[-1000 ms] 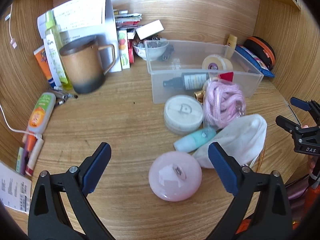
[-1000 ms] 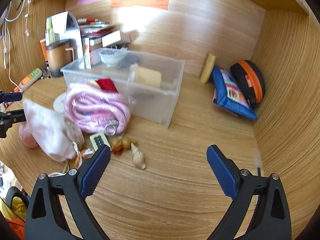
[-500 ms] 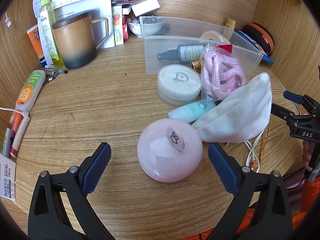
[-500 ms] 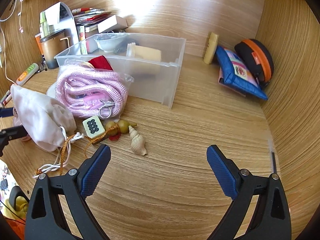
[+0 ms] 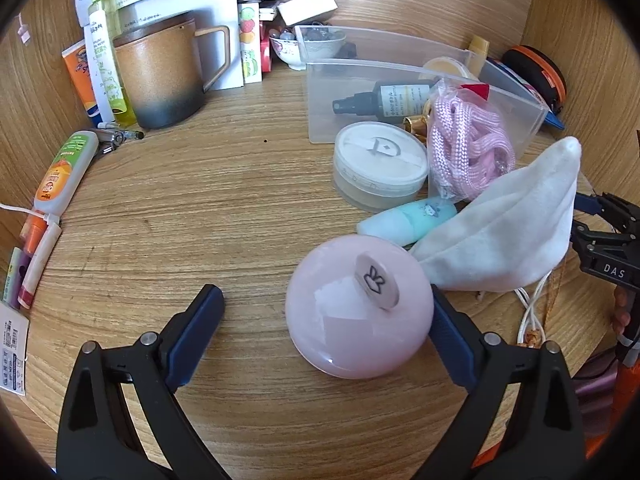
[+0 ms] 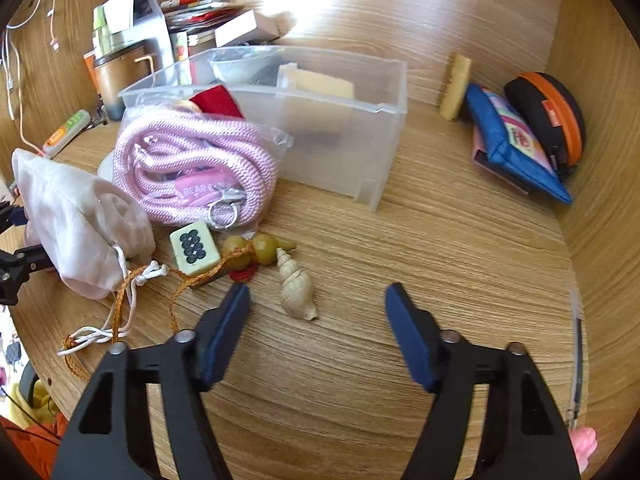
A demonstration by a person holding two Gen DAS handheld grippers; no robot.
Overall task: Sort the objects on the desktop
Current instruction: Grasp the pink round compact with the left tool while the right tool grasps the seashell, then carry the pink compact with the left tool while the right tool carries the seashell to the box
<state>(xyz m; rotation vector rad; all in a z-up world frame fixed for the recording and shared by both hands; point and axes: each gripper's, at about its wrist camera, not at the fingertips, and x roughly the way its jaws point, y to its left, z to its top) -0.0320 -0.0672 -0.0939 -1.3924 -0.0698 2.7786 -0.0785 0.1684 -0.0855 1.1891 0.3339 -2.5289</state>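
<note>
A round pink case (image 5: 352,320) lies between the fingers of my left gripper (image 5: 322,304), which is open. Its right pad is next to the case and its left pad is well clear of it. Behind the case lie a teal bottle (image 5: 408,216), a white pouch (image 5: 512,224), a powder jar (image 5: 380,160) and a bagged pink rope (image 5: 468,148). My right gripper (image 6: 318,300) is closing around a pale shell (image 6: 296,288), and neither pad touches it. A mahjong tile (image 6: 195,246) and a gourd charm (image 6: 256,252) lie just beyond. The clear bin (image 6: 340,136) holds a few items.
A brown mug (image 5: 160,76), tubes and papers crowd the back left corner. A blue pouch (image 6: 516,148) and an orange-black case (image 6: 548,120) lean against the right wall. A pen (image 6: 576,368) lies by the right wall. Bare wood stretches across the front left.
Both grippers have come down toward the desk. The pink case now sits between the left fingers. The right jaws have narrowed around the shell.
</note>
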